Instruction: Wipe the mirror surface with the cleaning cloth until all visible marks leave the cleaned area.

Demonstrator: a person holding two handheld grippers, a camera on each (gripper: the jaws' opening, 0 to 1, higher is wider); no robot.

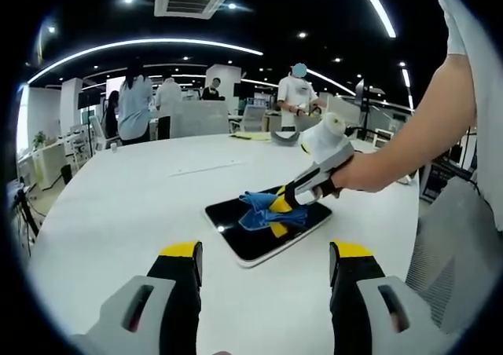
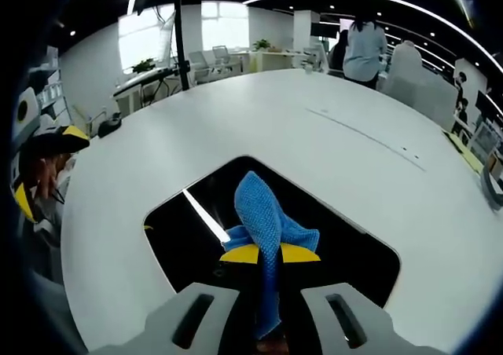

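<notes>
Blue cloth [image 2: 263,225] bunched on flat dark mirror [image 2: 189,237].

no legible text, no labels, no brands, no numbers

We find the mirror [image 1: 267,228] flat on the tabletop [image 1: 134,214], near its right edge (seen from the left gripper view). The cloth [image 2: 263,217] lies on the mirror's middle, pinched in the right gripper [image 2: 269,253].
</notes>
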